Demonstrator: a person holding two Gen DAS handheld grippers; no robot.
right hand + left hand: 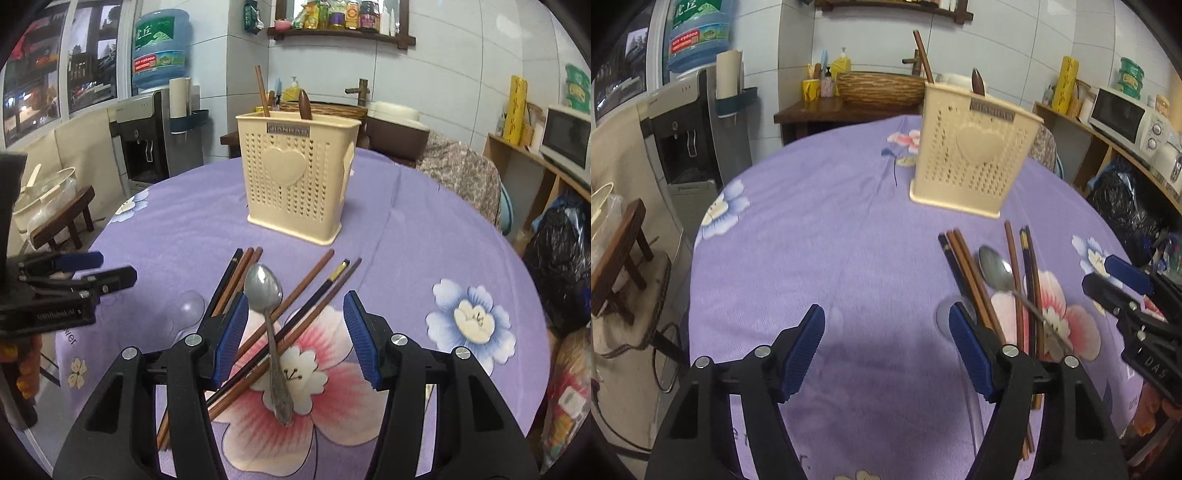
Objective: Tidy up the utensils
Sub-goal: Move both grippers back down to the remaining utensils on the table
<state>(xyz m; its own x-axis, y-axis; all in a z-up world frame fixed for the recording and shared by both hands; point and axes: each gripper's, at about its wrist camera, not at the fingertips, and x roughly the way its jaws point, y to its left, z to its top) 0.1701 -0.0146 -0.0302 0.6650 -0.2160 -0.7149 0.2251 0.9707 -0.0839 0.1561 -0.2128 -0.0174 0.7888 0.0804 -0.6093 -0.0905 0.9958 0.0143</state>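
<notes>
both grippers, right and left, have jaws released and hold nothing above the desk, where the spoon lies across chopsticks before the holder; it seems stiff, light, slippery, best pinched at the thin handle.

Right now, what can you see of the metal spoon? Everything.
The metal spoon is a dull grey, steel-looking spoon with an oval bowl facing up and an ornate, flared handle end. It lies flat, on top of the crossed chopsticks and over the pink flower print of the purple tablecloth, bowl toward the cream utensil holder. It sits between the open fingers of the right gripper, untouched by them.
</notes>
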